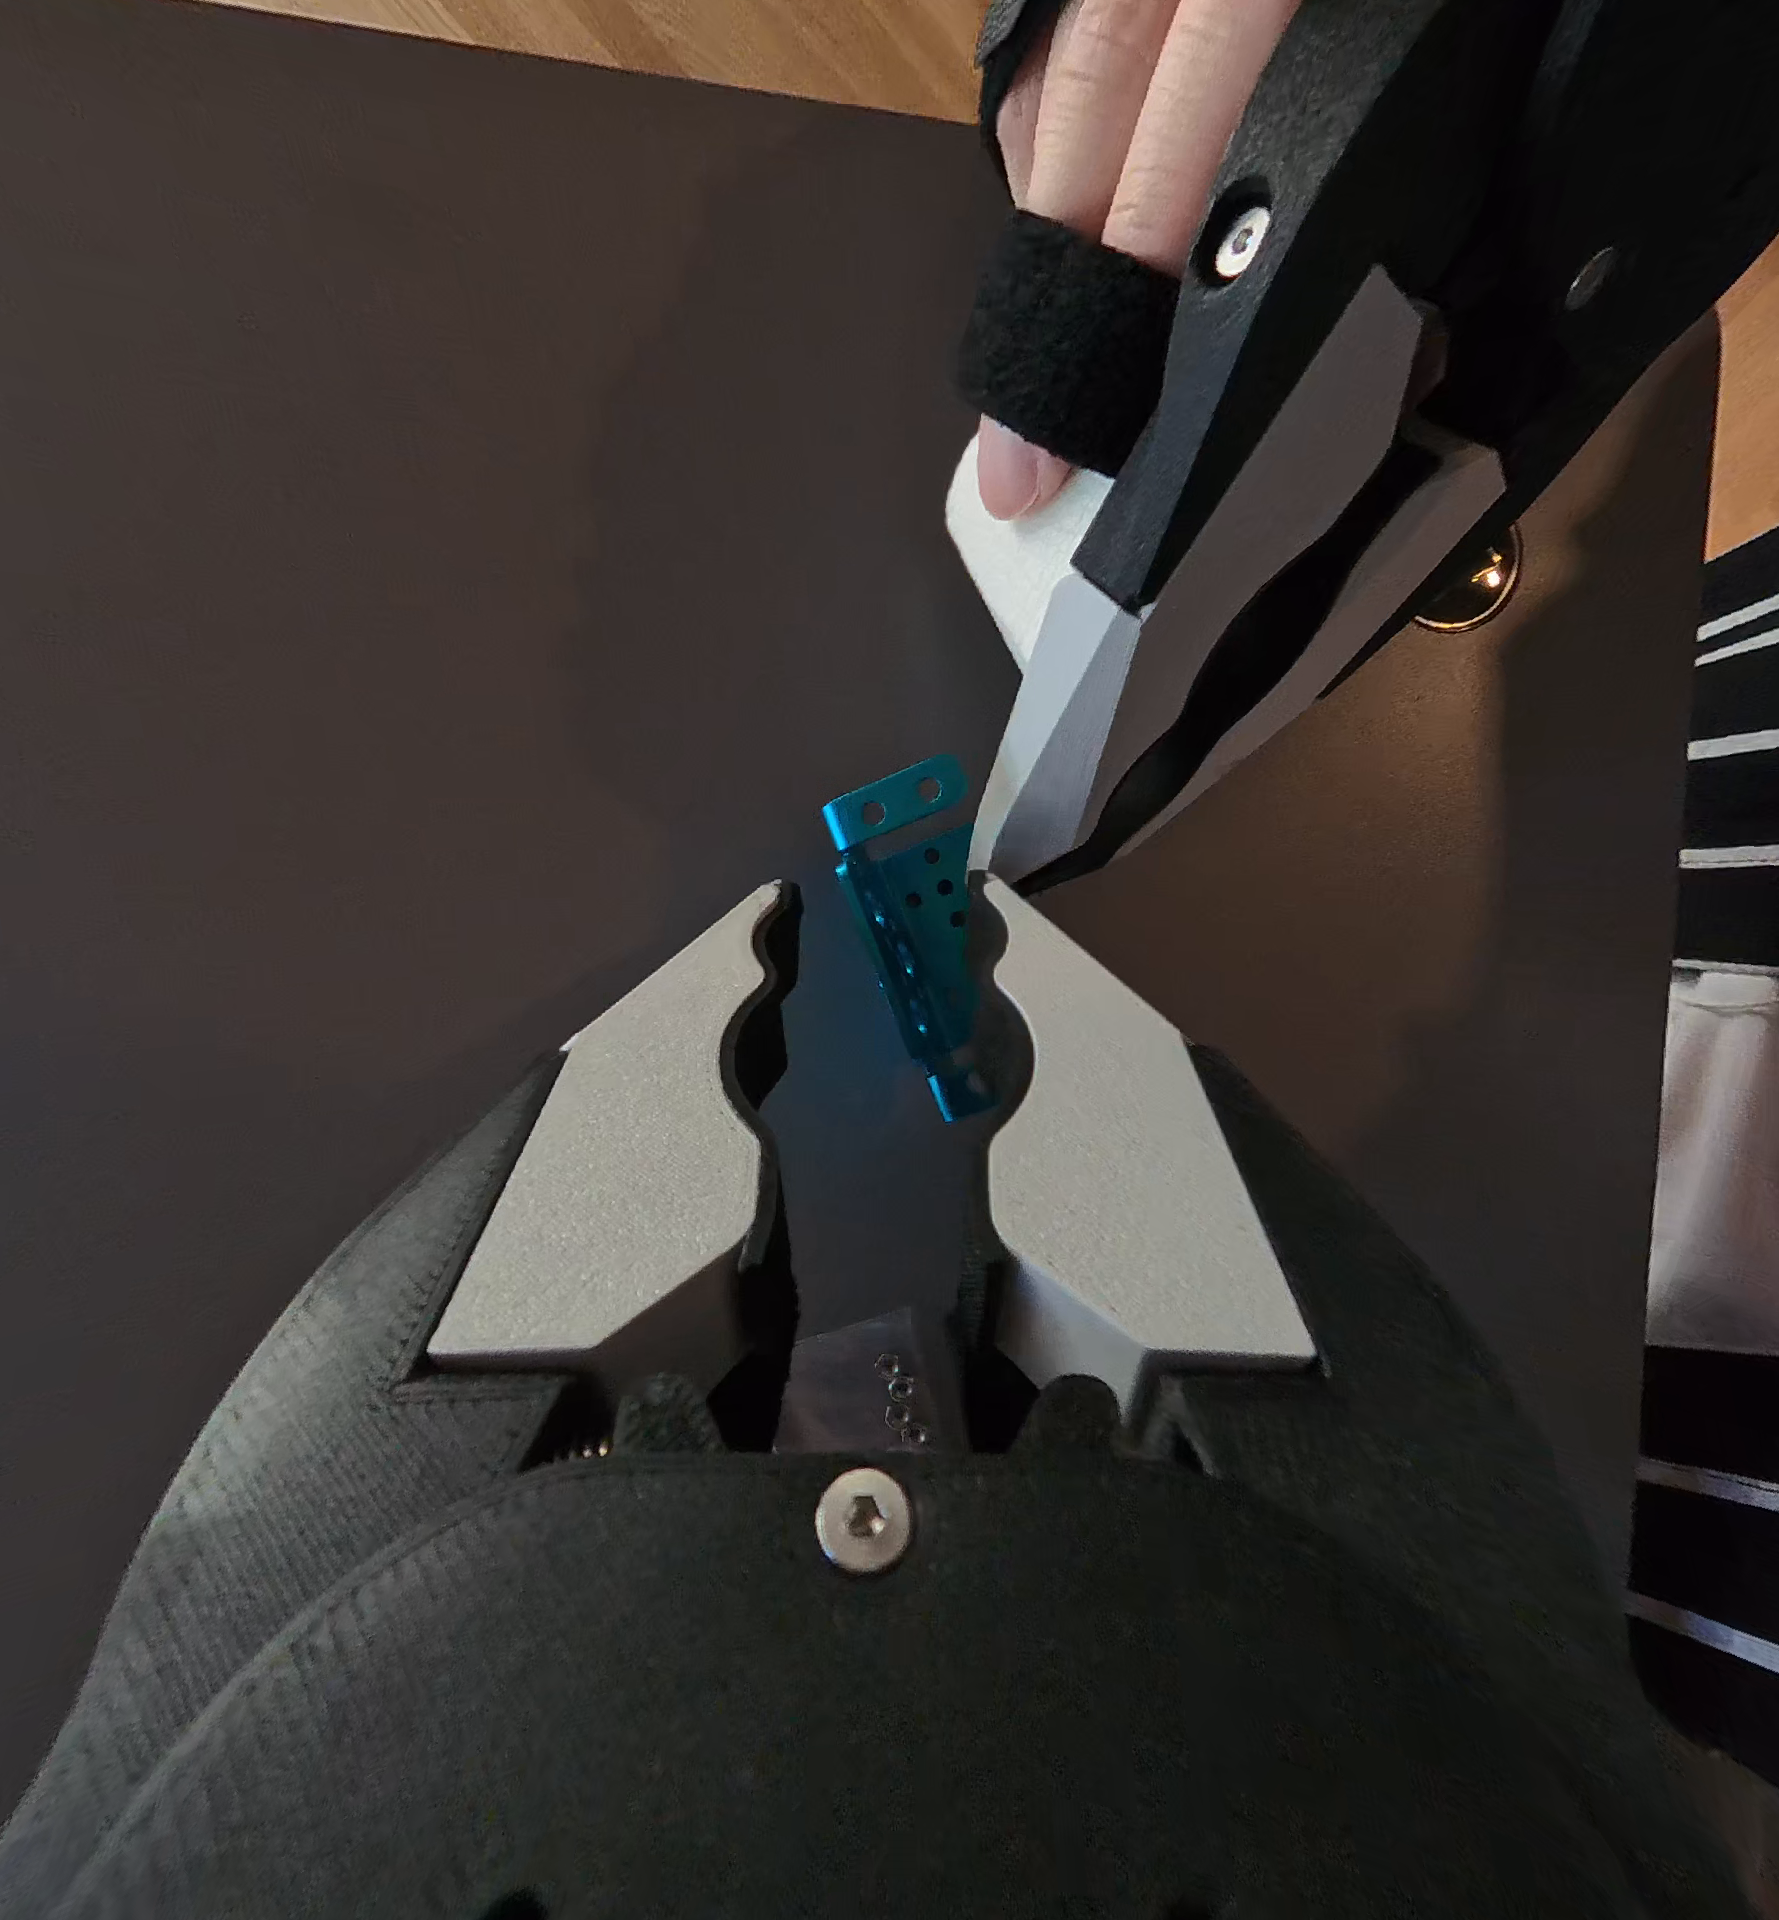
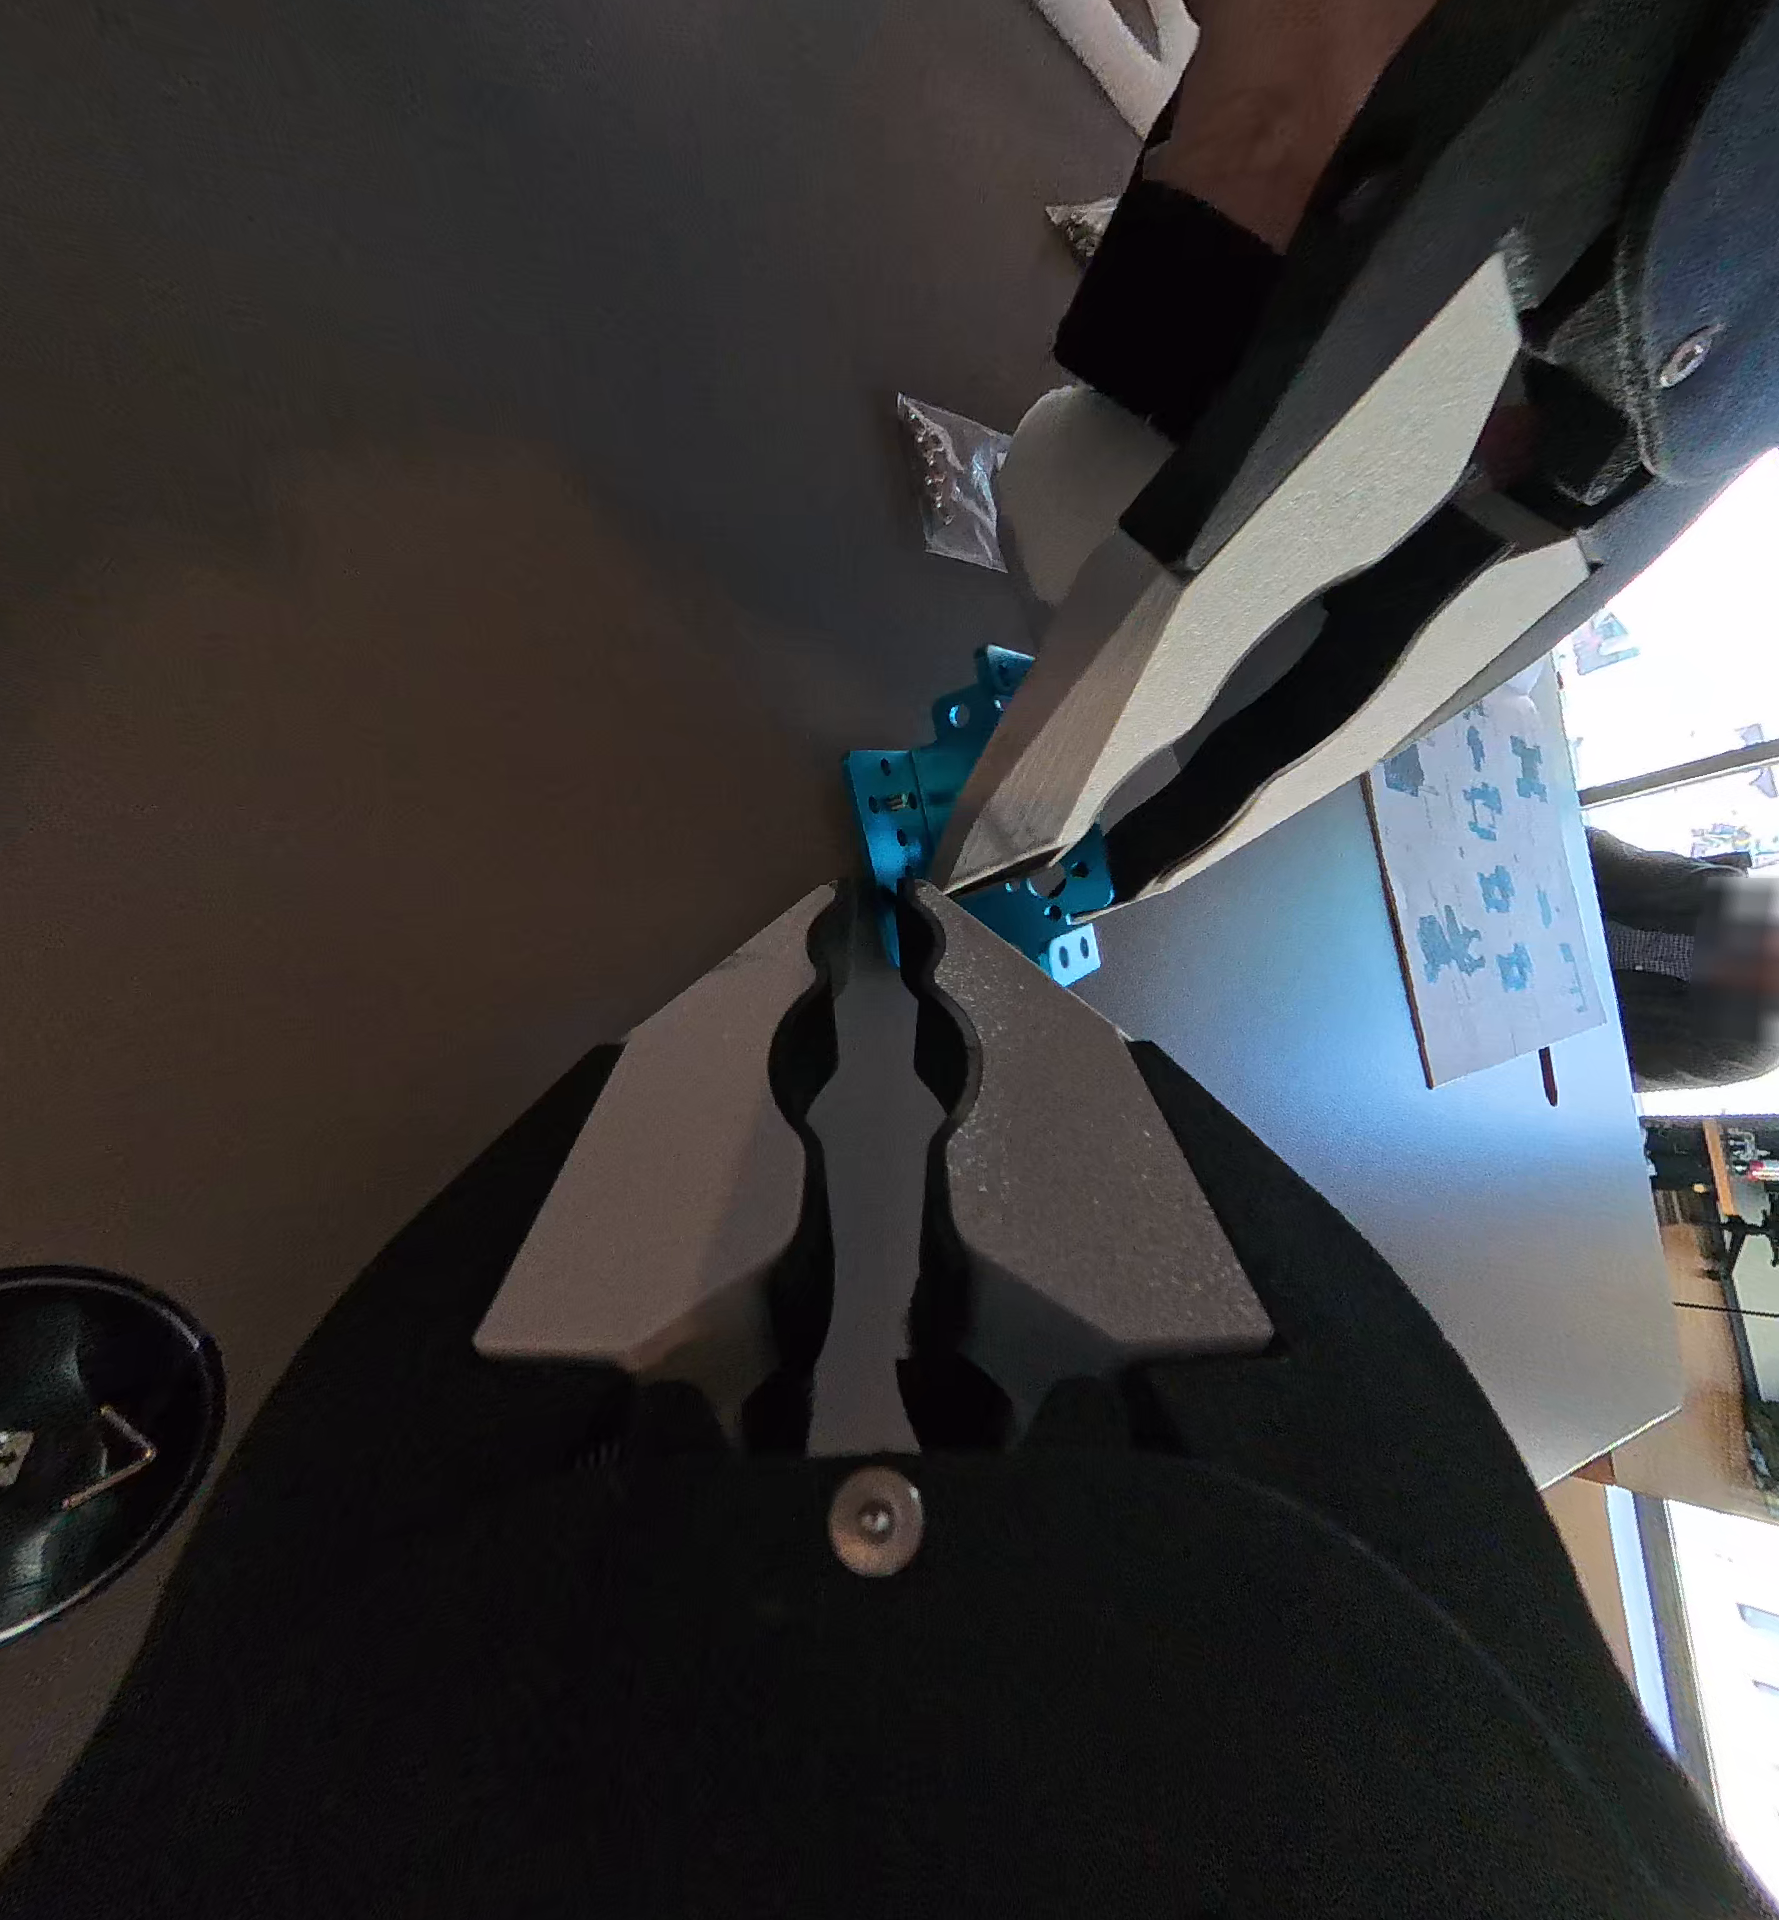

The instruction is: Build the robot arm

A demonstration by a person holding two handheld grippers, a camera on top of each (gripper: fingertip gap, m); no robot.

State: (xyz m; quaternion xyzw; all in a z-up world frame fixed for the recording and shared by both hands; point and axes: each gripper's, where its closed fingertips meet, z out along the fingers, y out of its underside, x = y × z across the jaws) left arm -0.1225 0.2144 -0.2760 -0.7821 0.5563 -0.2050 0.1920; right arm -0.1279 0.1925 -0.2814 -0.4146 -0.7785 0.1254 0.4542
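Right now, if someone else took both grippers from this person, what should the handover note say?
Left gripper: open, its fingers on either side of the blue perforated bracket. The bracket leans against one finger and there is a gap at the other.
Right gripper: shut on the blue perforated bracket, pinching one edge between its tips. It looks to carry the part alone.
Both grippers meet over the dark table. Whether the bracket touches it cannot be told.
Farther off on the table are small clear bags of hardware and a printed sheet. Neither gripper touches them.
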